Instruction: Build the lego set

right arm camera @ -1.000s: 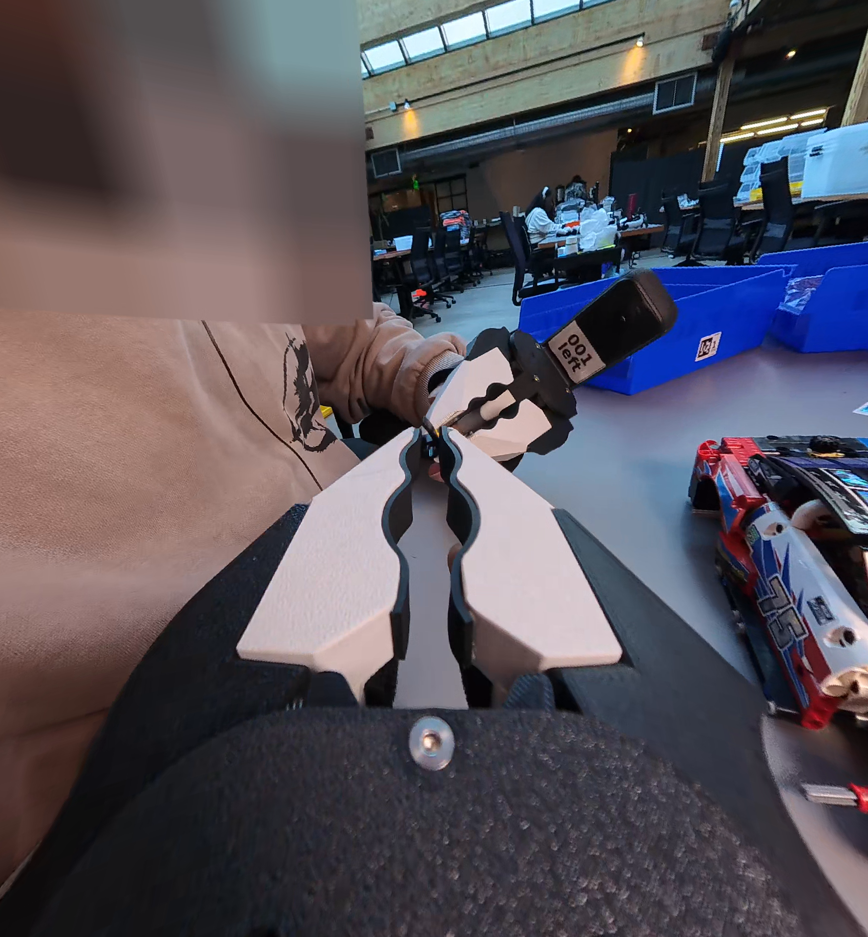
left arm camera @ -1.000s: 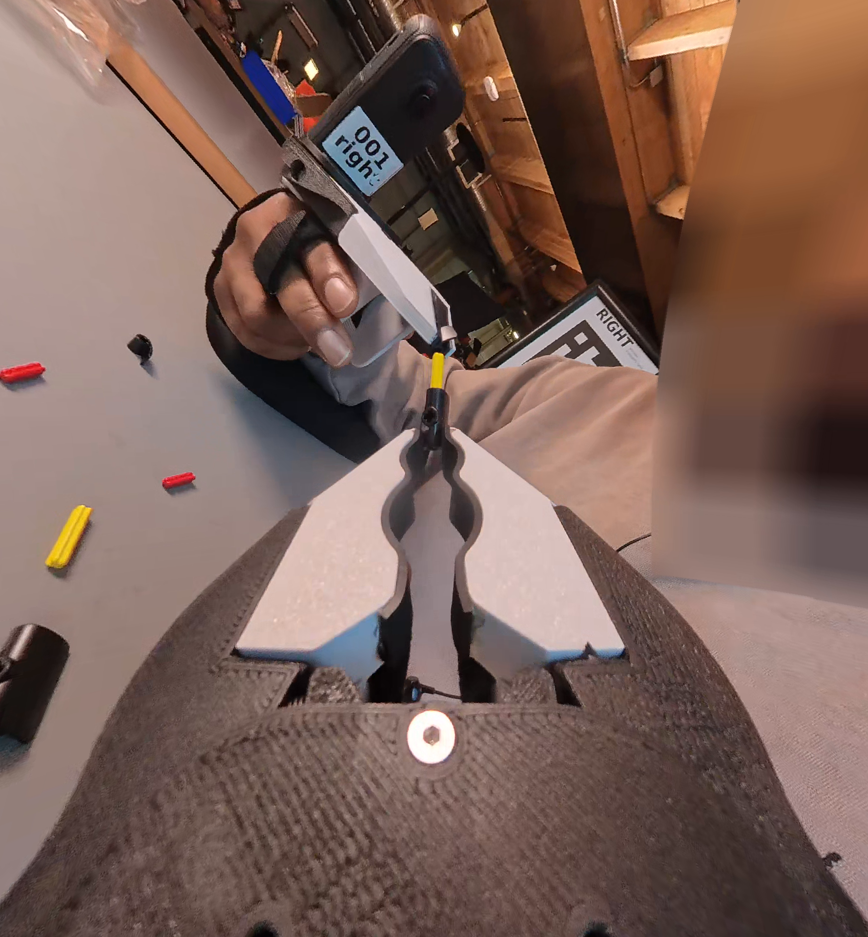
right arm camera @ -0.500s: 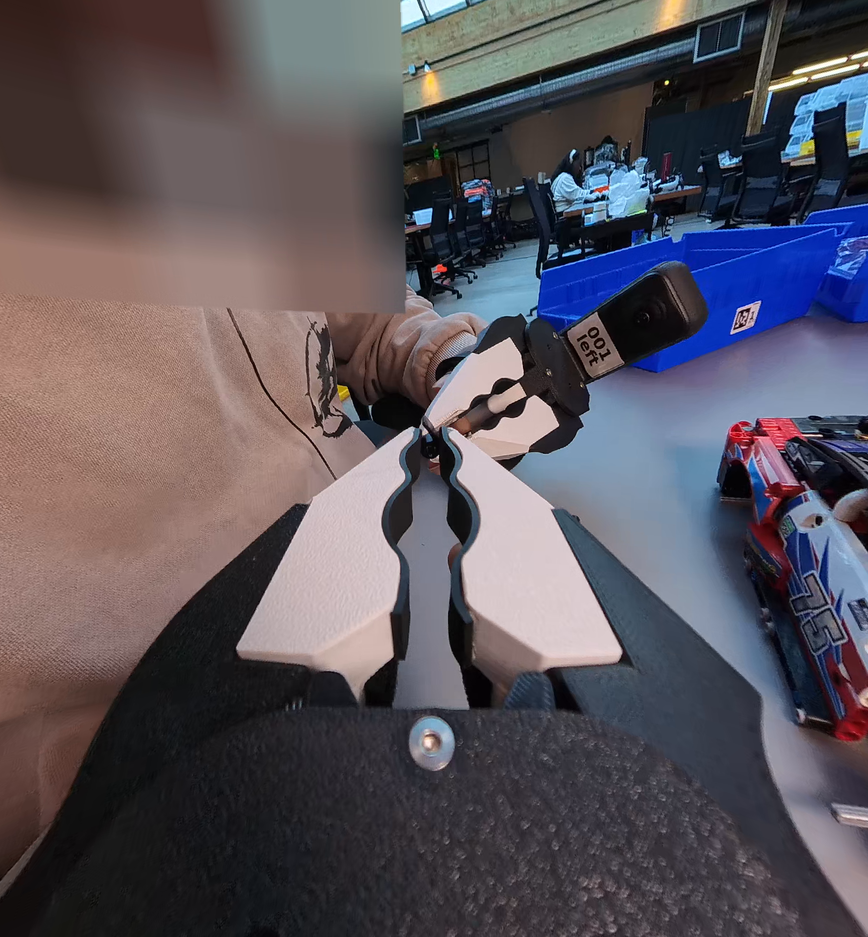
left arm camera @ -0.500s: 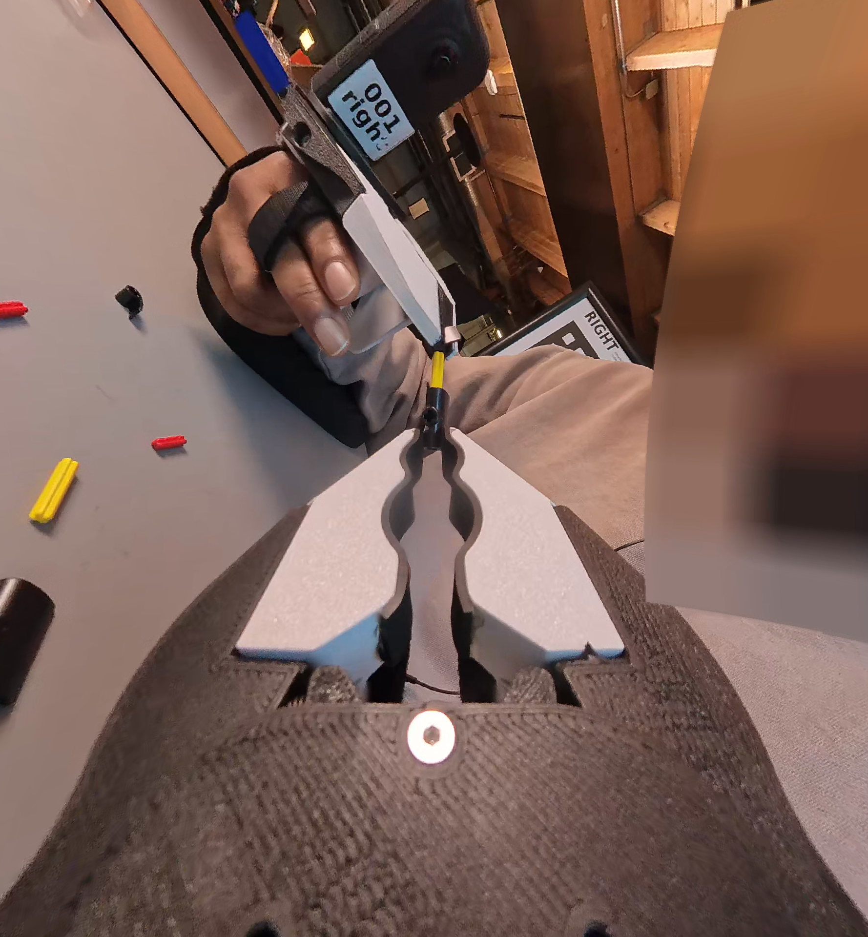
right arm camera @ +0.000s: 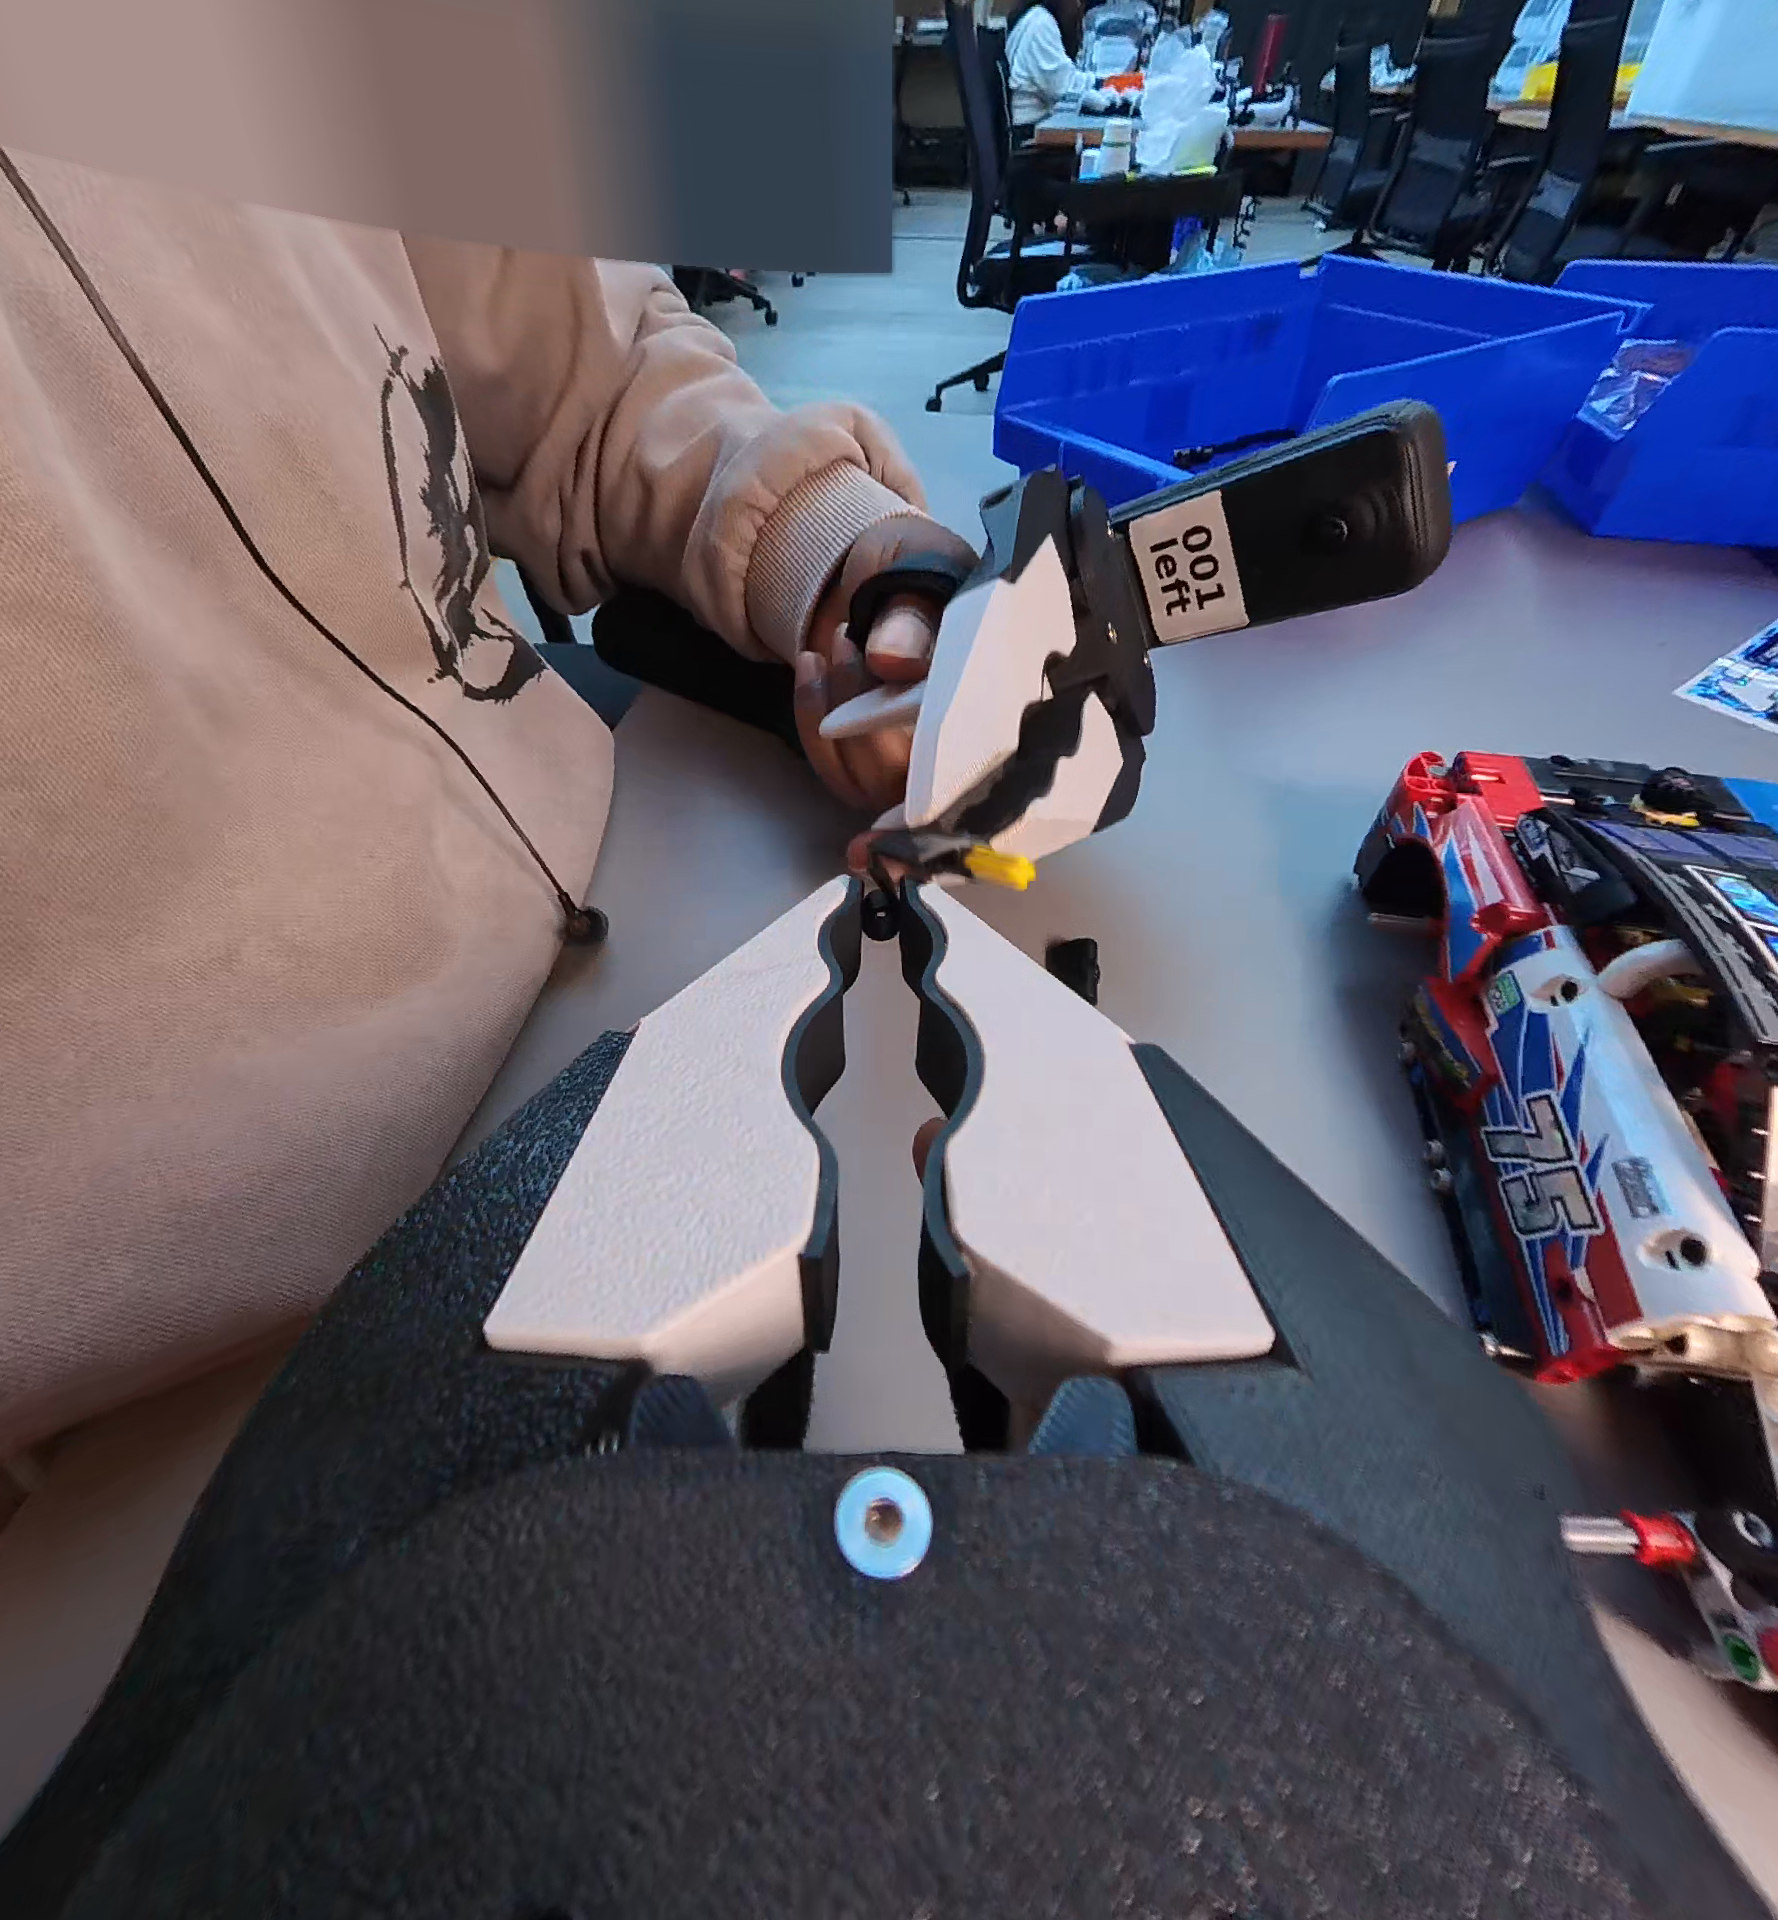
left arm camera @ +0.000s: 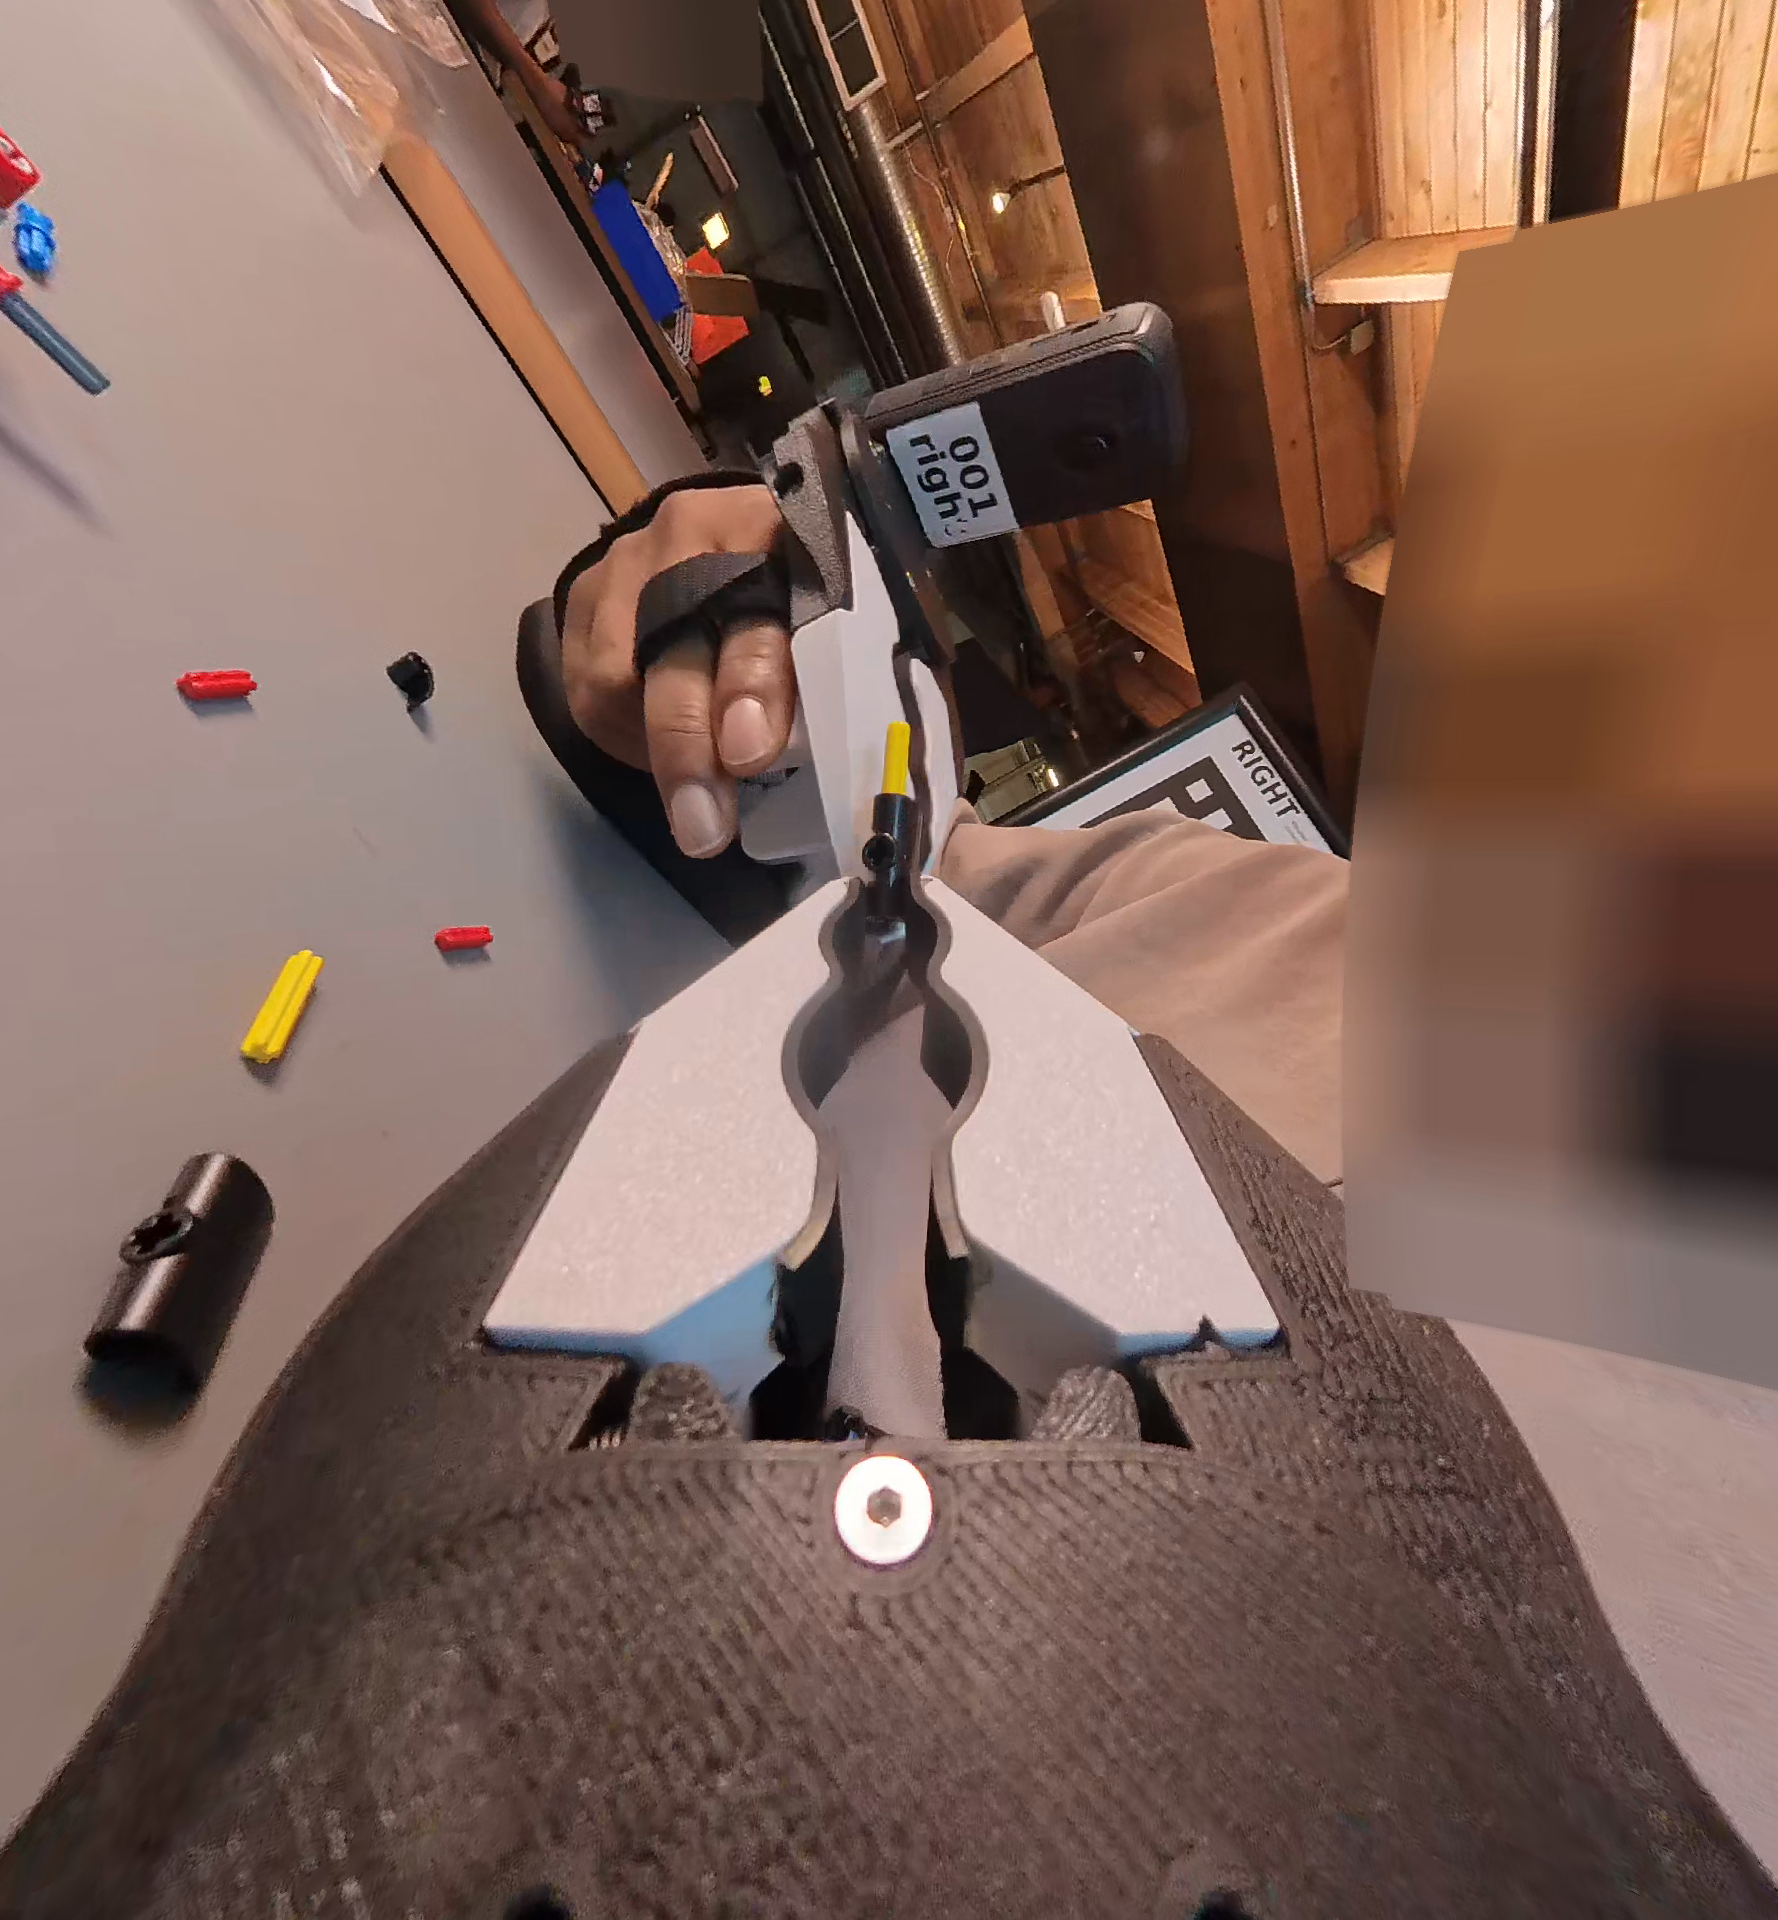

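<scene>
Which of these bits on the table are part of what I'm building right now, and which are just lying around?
In the job:
- black connector with yellow axle, held in the left gripper
- right gripper, close by it
- lego car

Lying about:
- red pins
- loose yellow piece
- black cylinder
- blue bins

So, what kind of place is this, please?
Probably a large shared workshop or open office. Behind the grey table stand rows of office chairs and desks, where another person sits. Blue storage bins stand on the table, and the left wrist view shows wooden walls.
</scene>
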